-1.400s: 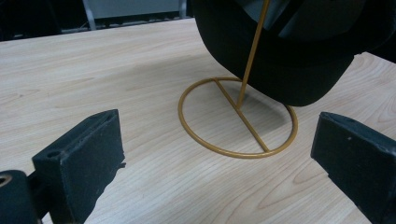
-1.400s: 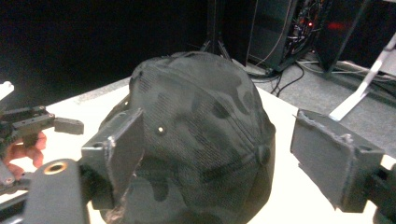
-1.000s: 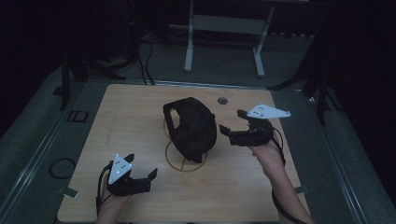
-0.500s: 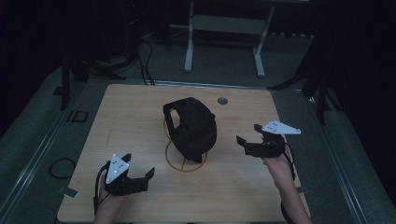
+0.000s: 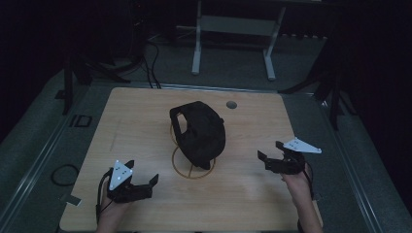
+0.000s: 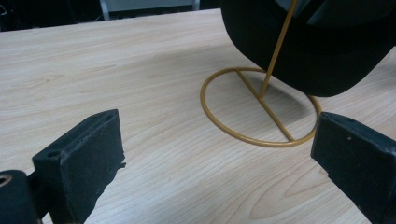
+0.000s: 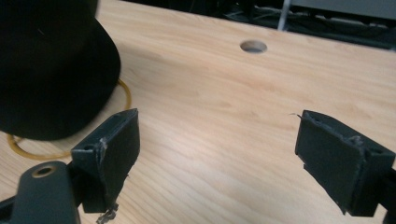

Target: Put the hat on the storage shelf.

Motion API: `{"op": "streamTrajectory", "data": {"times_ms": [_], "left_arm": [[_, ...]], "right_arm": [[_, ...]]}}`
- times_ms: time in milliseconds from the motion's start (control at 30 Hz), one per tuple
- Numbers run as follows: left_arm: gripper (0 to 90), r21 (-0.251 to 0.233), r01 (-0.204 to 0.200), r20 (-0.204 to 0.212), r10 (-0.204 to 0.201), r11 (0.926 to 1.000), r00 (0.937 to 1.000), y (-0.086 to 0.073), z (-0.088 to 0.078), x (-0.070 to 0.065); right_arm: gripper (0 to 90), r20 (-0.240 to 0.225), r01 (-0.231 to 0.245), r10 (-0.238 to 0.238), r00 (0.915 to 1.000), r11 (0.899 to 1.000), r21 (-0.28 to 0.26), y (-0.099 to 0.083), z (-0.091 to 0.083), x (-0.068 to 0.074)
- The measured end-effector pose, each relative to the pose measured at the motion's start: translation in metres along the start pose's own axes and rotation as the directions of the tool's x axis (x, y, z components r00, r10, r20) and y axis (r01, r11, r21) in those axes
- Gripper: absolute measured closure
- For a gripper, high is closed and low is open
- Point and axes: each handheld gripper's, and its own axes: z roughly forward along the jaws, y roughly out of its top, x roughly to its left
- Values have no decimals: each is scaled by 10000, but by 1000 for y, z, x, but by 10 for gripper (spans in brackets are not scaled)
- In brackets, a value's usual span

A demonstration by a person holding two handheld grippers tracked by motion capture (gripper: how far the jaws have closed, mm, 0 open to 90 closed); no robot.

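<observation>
A black cap sits on a thin gold wire stand in the middle of the wooden table, the stand's ring base flat on the wood. The left gripper hangs near the table's front left corner with its jaws spread wide and nothing between them, pointed toward the ring base. The right gripper is off to the cap's right, well clear of it, its jaws likewise wide apart and empty; a small round hole shows in the tabletop behind.
</observation>
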Motion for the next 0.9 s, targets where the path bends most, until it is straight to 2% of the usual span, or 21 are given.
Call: {"op": "streamTrajectory", "data": {"times_ms": [67, 233, 567, 633, 900], "left_arm": [[29, 26, 27, 16, -27, 10000, 10000, 0, 0, 0], [29, 142, 37, -14, -37, 9999, 10000, -2, 2, 2], [29, 356, 193, 94, -196, 9992, 9998, -5, 5, 3], [29, 377, 222, 109, -226, 9990, 9997, -5, 5, 3], [29, 388, 230, 139, -236, 9990, 9996, -5, 6, 3]], "right_arm": [[138, 64, -39, 39, 10000, 10000, 28, -4, 0, -2], [138, 405, -402, 388, 9984, 9986, 345, -27, -2, -14], [140, 1119, -1009, 939, 9893, 9931, 591, -62, -14, -32], [140, 1210, -1185, 1113, 9864, 9915, 538, -65, -18, -34], [140, 1396, -1376, 1328, 9813, 9902, 249, -69, -27, -34]]}}
